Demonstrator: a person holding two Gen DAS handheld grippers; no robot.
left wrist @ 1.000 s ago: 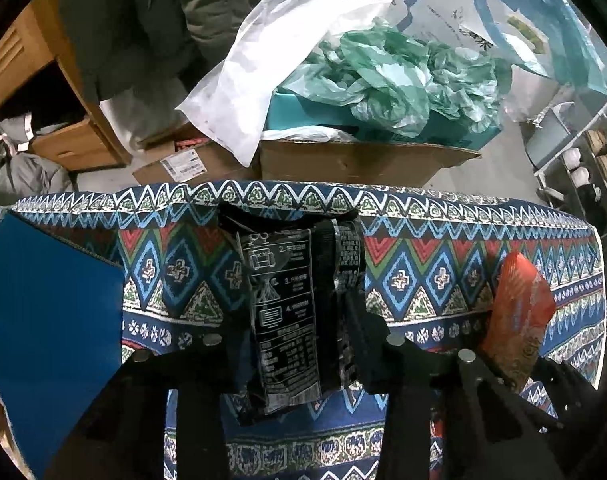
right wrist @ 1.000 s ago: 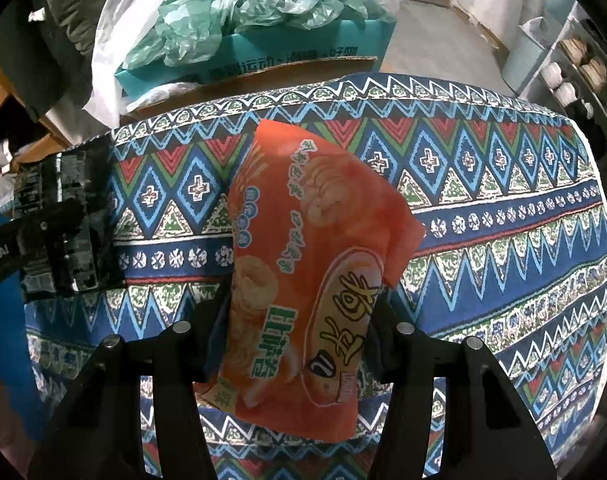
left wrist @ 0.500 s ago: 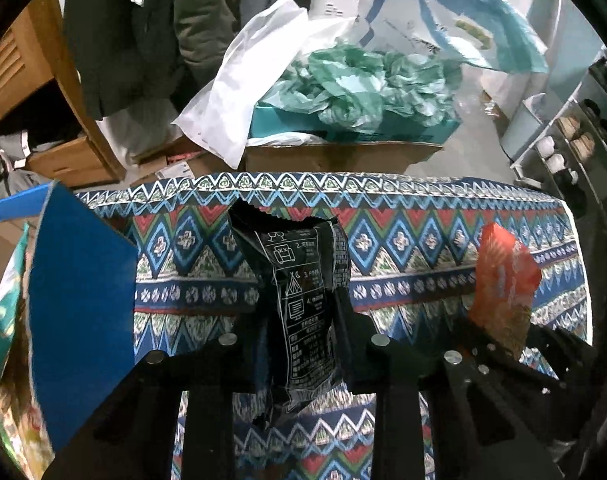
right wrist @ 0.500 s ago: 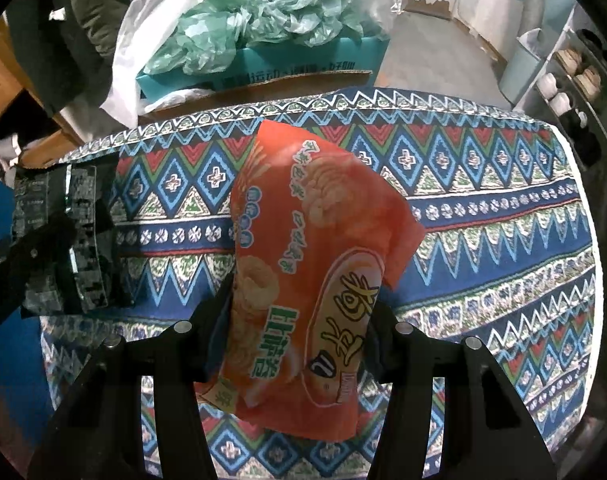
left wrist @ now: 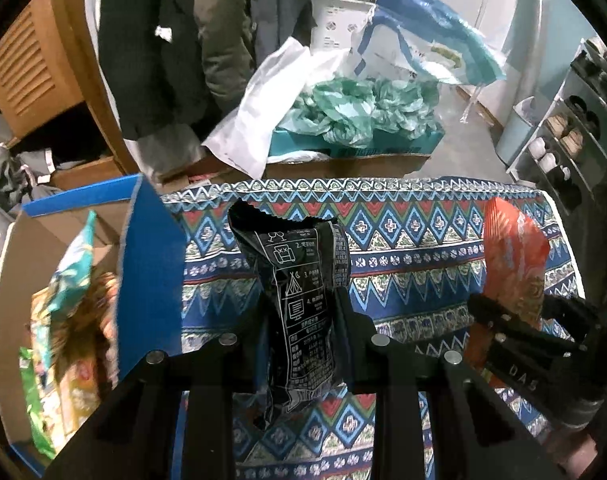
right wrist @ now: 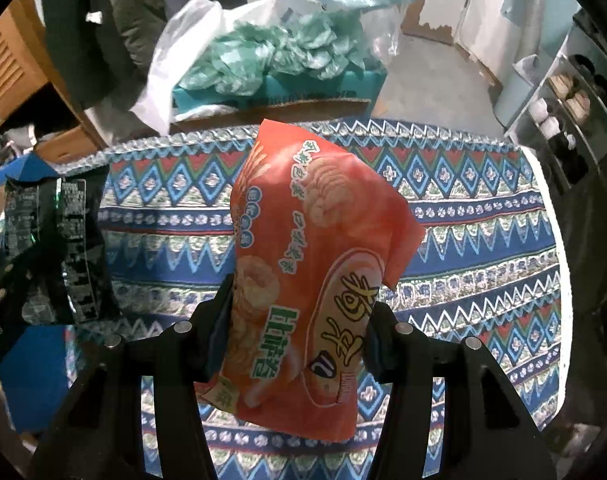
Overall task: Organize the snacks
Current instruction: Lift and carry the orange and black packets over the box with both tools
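Left gripper pinching black packet, right gripper pinching orange snack bag, box contents blurred

Both fisheye views look steeply down along their own fingers, from close above the blue zigzag-patterned tablecloth, toward its far edge. The left view sits left, taking in the blue-flapped cardboard box. The right view sits right. Both share the cloth, the black printed packet and orange snack bag; edges blur somewhat.
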